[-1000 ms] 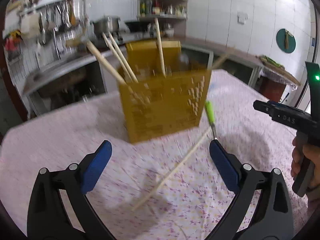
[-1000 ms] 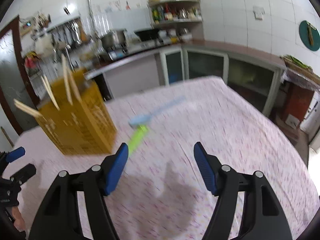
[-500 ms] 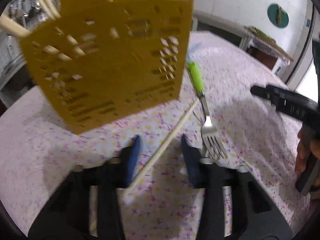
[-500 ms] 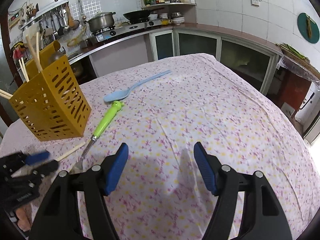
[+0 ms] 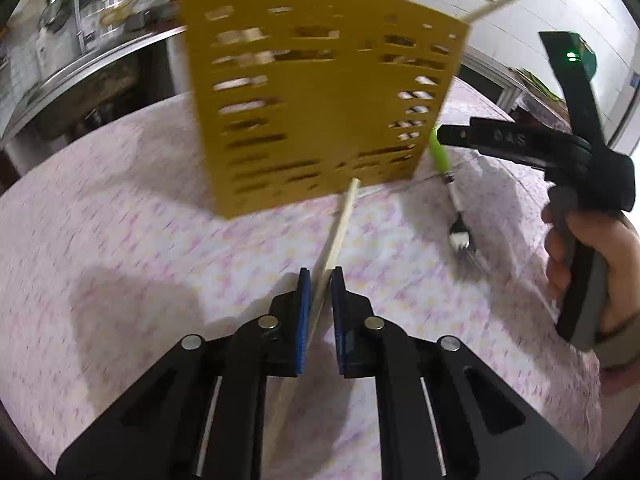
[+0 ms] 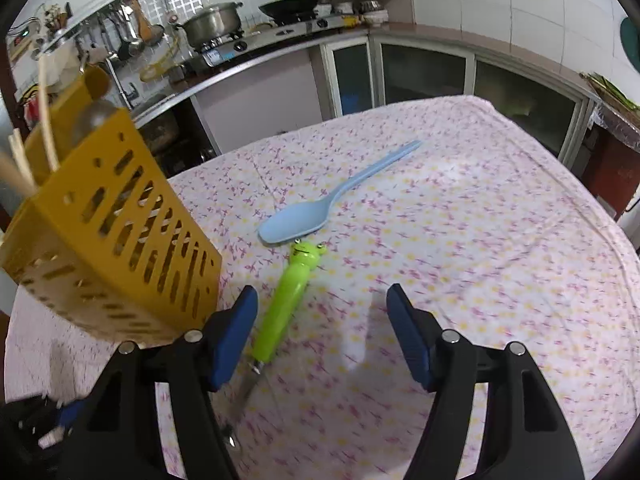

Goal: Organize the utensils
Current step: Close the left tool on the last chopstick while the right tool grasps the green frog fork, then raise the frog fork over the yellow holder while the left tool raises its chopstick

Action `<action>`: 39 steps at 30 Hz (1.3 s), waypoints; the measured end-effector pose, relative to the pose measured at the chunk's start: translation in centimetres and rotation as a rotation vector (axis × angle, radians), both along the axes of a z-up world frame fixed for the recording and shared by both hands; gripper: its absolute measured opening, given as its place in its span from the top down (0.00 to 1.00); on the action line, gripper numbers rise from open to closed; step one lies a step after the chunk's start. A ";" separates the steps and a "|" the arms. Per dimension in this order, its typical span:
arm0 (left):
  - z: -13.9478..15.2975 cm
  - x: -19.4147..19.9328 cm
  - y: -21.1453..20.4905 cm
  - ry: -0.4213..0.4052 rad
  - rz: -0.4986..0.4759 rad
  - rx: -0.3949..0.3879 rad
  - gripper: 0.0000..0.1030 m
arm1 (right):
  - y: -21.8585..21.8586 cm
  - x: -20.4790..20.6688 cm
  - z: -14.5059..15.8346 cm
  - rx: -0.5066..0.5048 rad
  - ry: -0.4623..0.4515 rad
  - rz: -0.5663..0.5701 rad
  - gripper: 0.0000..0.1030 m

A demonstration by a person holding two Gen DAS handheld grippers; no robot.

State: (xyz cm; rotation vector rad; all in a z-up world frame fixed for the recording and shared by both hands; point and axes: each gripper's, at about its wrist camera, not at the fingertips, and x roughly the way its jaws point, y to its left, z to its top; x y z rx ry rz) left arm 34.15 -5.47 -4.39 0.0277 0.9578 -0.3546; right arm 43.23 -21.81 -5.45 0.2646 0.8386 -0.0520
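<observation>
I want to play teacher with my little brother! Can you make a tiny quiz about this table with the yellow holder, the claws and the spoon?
1. True or false: the blue spoon is already inside the yellow holder.
2. What lies between the pads of the left claw? A) chopstick B) fork C) spoon
3. Fill in: the fork has a green handle shaped like a ____.

Key: 1. False, it lies on the tablecloth. 2. A, the chopstick, with the jaws closing on it. 3. Frog.
</observation>
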 end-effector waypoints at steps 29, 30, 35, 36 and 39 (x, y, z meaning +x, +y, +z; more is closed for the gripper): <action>0.4 4.2 8.1 0.160 0.186 -0.112 0.96 | -1.0 -4.3 0.8 0.080 0.046 0.076 0.85; 0.8 3.4 8.4 0.142 0.191 -0.123 0.96 | -1.0 -4.9 1.2 0.086 0.028 0.085 0.85; 4.0 0.0 8.1 0.030 0.171 -0.119 0.96 | 0.3 -8.0 3.8 0.082 -0.073 0.149 0.85; 4.9 -1.1 7.8 -0.005 0.167 -0.110 0.96 | 0.5 -8.5 4.4 0.078 -0.092 0.158 0.85; 7.7 -3.5 7.0 -0.103 0.159 -0.093 0.96 | 1.1 -10.1 6.2 0.058 -0.165 0.188 0.85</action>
